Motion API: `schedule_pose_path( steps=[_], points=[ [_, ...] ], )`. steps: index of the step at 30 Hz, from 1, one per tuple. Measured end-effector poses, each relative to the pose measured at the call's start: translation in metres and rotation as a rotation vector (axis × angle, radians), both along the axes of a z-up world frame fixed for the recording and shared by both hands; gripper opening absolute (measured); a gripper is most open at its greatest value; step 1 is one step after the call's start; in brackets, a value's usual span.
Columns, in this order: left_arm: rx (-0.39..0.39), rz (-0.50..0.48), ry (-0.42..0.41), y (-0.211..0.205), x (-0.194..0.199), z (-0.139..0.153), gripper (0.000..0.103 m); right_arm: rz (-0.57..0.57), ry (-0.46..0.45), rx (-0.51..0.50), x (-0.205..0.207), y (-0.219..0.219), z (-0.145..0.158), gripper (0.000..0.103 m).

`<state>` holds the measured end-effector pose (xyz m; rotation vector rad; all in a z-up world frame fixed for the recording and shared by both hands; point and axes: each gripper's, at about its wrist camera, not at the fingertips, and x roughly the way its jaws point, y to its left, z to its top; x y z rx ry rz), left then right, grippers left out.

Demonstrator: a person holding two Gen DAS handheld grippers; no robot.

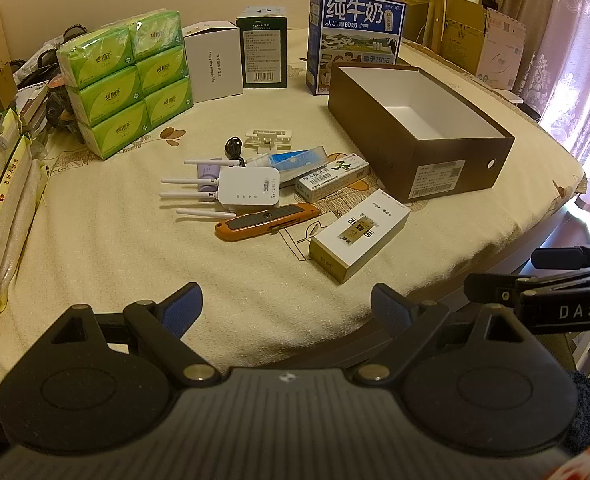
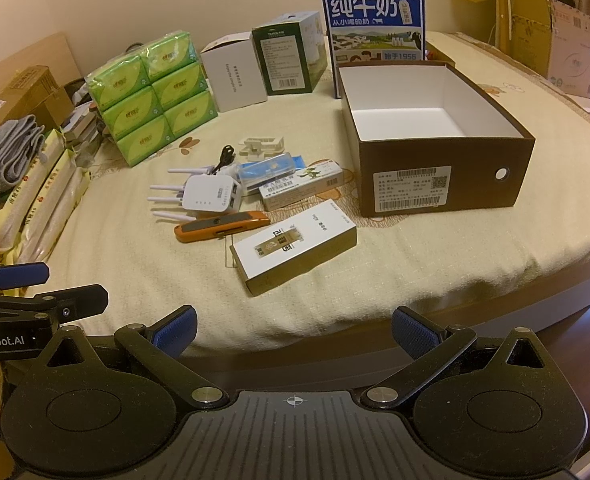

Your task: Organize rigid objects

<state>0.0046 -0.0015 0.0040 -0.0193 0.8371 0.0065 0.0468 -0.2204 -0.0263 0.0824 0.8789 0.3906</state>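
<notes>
fingers on both the left gripper [image 1: 287, 308] and right gripper [image 2: 294, 330] are spread, empty; take nearest white carton [image 2: 293, 246] across its narrow sides, into brown box [image 2: 447, 192].

We see that each gripper is made of black plastic, with a ribbed grey plate in the middle and a round disc on each side. The left gripper [image 1: 287, 308] has two fingers with blue textured pads [image 1: 391, 312], and silver round screws sit at the joints. The right gripper [image 2: 293, 330] has the same form. On its side we read white letters "DAS", and on the left one "nRobot.AI".
</notes>
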Motion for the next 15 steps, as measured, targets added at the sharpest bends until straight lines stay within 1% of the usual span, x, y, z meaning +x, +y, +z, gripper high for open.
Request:
schedule_pose_path(
  steps=[5, 15],
  points=[
    [0.001, 0.001, 0.001, -0.0001, -0.0002, -0.0003, 0.089, -0.001, 0.001, 0.000, 0.0004, 0.0020, 0.0041, 0.101],
    [-0.004, 0.001, 0.009, -0.0003, 0.0019, -0.0079, 0.089, -0.002, 0.013, 0.000, 0.0028, -0.0004, -0.0004, 0.101]
  ],
)
